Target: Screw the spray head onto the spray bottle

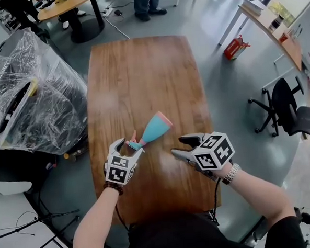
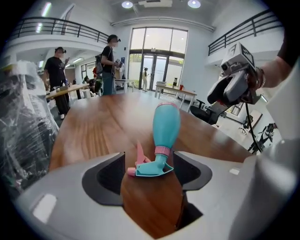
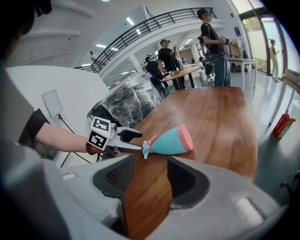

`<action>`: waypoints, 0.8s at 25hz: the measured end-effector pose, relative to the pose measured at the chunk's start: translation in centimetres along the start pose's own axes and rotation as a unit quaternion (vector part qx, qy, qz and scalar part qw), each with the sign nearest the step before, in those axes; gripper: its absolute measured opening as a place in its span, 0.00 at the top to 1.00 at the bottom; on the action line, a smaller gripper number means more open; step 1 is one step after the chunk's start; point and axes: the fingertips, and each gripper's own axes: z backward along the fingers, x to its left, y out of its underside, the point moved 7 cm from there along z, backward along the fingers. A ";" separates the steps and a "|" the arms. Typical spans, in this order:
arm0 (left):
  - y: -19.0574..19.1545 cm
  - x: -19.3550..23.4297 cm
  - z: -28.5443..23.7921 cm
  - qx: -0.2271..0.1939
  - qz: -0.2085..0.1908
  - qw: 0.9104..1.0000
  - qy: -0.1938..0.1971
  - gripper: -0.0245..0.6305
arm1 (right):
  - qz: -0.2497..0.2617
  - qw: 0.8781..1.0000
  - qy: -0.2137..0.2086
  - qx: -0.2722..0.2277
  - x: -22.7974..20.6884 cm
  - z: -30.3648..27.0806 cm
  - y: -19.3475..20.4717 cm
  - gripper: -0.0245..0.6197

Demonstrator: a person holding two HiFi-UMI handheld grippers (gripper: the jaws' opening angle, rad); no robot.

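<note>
A teal spray bottle (image 1: pixel 156 128) with a pink base lies on its side on the wooden table (image 1: pixel 136 75). Its teal and pink spray head (image 1: pixel 135 144) sits on the neck and points toward me. My left gripper (image 1: pixel 129 146) is open, with the spray head (image 2: pixel 150 168) lying between its fingertips on the table top. My right gripper (image 1: pixel 178 145) is open and holds nothing; it hovers a little to the right of the bottle's neck. In the right gripper view the bottle (image 3: pixel 168 142) lies just beyond the jaws, with the left gripper (image 3: pixel 133 140) at its head end.
A bulky thing wrapped in clear plastic (image 1: pixel 33 97) stands left of the table. A black office chair (image 1: pixel 285 107) and a red box (image 1: pixel 235 47) are on the floor to the right. People stand by a round table (image 1: pixel 66 4) at the far end.
</note>
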 end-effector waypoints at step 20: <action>2.8 -0.4 -1.1 0.010 0.416 0.900 0.131 0.45 | -0.010 0.999 0.031 0.008 -8.1 -6.7 -5.0 0.77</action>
